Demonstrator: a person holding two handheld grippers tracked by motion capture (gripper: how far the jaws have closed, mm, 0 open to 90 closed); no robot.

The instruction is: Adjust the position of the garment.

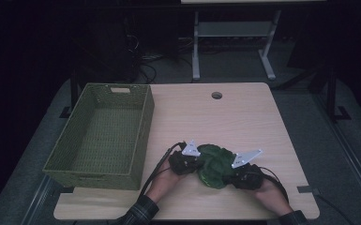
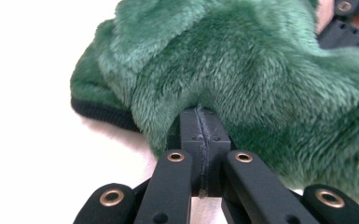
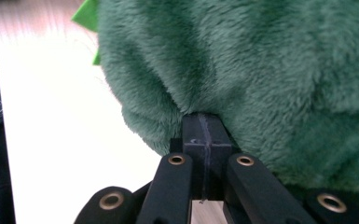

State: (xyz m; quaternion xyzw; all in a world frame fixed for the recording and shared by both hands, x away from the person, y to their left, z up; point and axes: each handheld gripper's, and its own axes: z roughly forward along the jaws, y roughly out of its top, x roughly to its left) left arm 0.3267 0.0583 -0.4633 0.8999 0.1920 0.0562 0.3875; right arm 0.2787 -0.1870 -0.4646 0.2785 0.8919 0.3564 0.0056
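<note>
A dark green fleece cloth (image 1: 215, 165) lies bunched on the wooden table (image 1: 225, 117) near its front edge, between my two hands. My left gripper (image 1: 197, 164) meets the cloth's left side. In the left gripper view its jaws are pressed together at the tips (image 2: 200, 119), pinching a fold of the fleece (image 2: 242, 70). My right gripper (image 1: 233, 176) meets the cloth's lower right side, and its closed jaw tips (image 3: 204, 122) are buried in the fleece (image 3: 261, 60). A black ribbed hem (image 2: 98, 112) shows on the cloth's edge.
An empty green woven basket (image 1: 143, 136) stands on the table's left half, close to my left hand. A cable hole (image 1: 216, 95) sits near the far edge. A bright green tag (image 3: 86, 14) sticks out of the cloth. The other gripper (image 2: 345, 28) shows beyond the fleece.
</note>
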